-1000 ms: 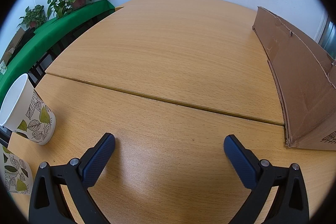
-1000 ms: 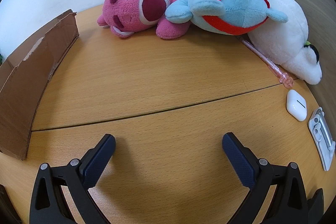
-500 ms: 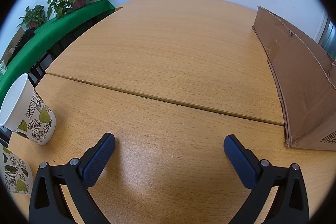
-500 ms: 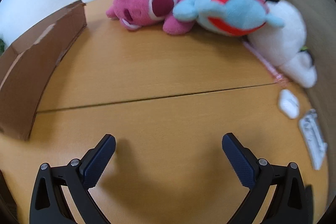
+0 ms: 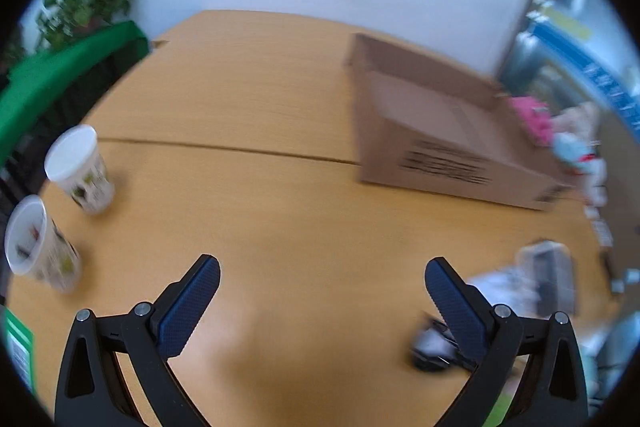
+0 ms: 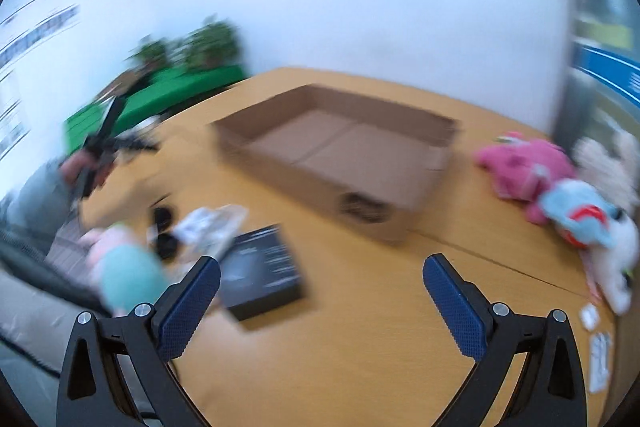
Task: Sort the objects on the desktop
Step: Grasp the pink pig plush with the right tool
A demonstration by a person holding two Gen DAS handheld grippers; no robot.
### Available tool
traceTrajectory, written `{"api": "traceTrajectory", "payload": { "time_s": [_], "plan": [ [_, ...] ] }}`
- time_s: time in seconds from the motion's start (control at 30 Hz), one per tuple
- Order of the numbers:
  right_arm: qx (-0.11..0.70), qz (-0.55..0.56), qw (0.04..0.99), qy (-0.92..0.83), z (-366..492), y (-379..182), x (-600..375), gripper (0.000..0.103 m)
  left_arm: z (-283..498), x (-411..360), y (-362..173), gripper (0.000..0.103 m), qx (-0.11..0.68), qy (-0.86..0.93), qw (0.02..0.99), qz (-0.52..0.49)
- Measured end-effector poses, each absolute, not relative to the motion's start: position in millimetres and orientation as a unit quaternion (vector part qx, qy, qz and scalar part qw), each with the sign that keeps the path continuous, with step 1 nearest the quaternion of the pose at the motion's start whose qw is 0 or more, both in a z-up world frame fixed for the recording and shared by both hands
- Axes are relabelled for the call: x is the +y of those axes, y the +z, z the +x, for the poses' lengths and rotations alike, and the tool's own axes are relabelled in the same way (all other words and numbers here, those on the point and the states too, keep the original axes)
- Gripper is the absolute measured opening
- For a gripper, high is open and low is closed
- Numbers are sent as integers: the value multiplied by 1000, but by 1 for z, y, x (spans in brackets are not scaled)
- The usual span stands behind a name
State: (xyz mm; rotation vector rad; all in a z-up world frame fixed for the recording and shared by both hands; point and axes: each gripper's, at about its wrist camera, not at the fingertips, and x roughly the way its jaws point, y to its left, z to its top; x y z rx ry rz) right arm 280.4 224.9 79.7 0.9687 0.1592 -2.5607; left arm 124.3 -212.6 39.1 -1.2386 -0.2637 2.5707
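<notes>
Both views are motion-blurred. An open, empty cardboard box (image 6: 344,155) stands mid-table; it also shows in the left wrist view (image 5: 444,131). My right gripper (image 6: 320,287) is open and empty, raised above the table, near a black box (image 6: 260,271), a clear bag (image 6: 212,227) and a teal-and-pink soft toy (image 6: 124,271). A pink plush (image 6: 528,167) and a blue-and-white plush (image 6: 588,219) lie at the right. My left gripper (image 5: 322,291) is open and empty above bare wood. Two leaf-print paper cups (image 5: 80,175) (image 5: 36,247) stand at its left.
A white earbud case (image 6: 589,315) and a flat white item (image 6: 600,355) lie near the right table edge. A dark small object (image 5: 432,347) and clear packaging (image 5: 540,279) lie by the left gripper's right finger. A green-covered bench with plants (image 5: 72,55) stands beyond the table.
Both grippers have risen and pulled back, and both views swung, so the whole box and far more of the table now show. Jaws stay open and empty.
</notes>
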Motion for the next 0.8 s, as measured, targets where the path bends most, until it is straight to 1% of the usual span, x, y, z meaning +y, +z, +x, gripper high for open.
{"api": "traceTrajectory", "payload": {
  "time_s": [0.07, 0.13, 0.2, 0.3, 0.37, 0.43, 0.53, 0.6, 0.63, 0.7, 0.8],
  "plan": [
    [52, 366, 267, -890, 282, 61, 185, 103, 159, -205, 47, 102, -127, 870, 197, -435],
    [48, 387, 328, -861, 286, 41, 147, 103, 181, -194, 46, 102, -143, 849, 241, -448],
    [58, 402, 369, -836, 294, 22, 109, 103, 200, -179, 35, 102, -152, 826, 275, -468],
    [52, 425, 412, -804, 304, -4, 73, 103, 219, -151, 4, 102, -152, 788, 302, -515],
    [50, 439, 419, -794, 306, -17, 56, 103, 221, -139, -20, 102, -172, 755, 315, -549],
    [49, 451, 420, -786, 307, -28, 44, 100, 222, -139, -31, 102, -213, 728, 350, -550],
    [58, 470, 404, -782, 309, -44, 42, 88, 225, -131, -34, 101, -233, 716, 376, -540],
    [46, 483, 406, -775, 309, -49, 53, 84, 226, -122, -34, 90, -237, 704, 395, -540],
    [44, 487, 400, -775, 310, -52, 61, 83, 224, -116, -33, 90, -235, 701, 397, -543],
    [45, 493, 382, -780, 313, -53, 76, 84, 226, -109, -32, 87, -228, 698, 403, -546],
    [26, 491, 378, -785, 313, -51, 86, 84, 223, -93, -25, 84, -213, 701, 407, -545]
  ]
}}
